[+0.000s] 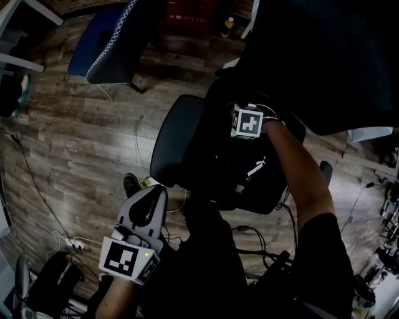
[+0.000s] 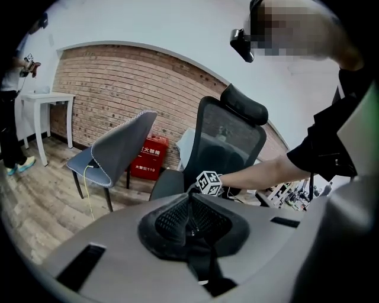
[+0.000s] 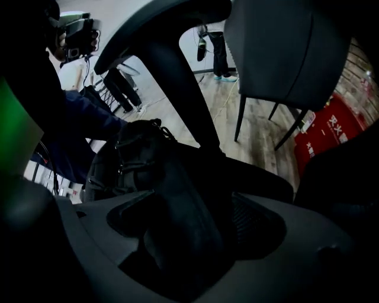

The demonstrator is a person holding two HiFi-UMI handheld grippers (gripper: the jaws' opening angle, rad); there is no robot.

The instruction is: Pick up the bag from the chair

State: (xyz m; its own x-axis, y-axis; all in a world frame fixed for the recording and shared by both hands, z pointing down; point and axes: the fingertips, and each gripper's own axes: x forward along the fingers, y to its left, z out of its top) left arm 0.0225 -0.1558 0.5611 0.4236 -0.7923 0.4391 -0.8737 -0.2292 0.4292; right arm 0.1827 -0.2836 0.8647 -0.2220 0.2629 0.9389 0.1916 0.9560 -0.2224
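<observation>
A black bag point(image 1: 240, 171) with a small white logo lies on the seat of a black office chair point(image 1: 173, 140). My right gripper point(image 1: 245, 123) reaches down into the top of the bag; only its marker cube shows in the head view. In the right gripper view the jaws of the right gripper point(image 3: 185, 228) are shut on a thick black strap of the bag point(image 3: 127, 160). My left gripper point(image 1: 159, 192) hangs low at the left, over the floor and away from the chair. Its jaws are shut with nothing between them point(image 2: 189, 216).
A grey-blue side chair point(image 1: 106, 43) stands behind the office chair, with a red box point(image 1: 187, 19) by the brick wall. Cables and a power strip point(image 1: 70, 243) lie on the wooden floor. A white table point(image 2: 47, 97) and a standing person point(image 2: 10, 118) are far left.
</observation>
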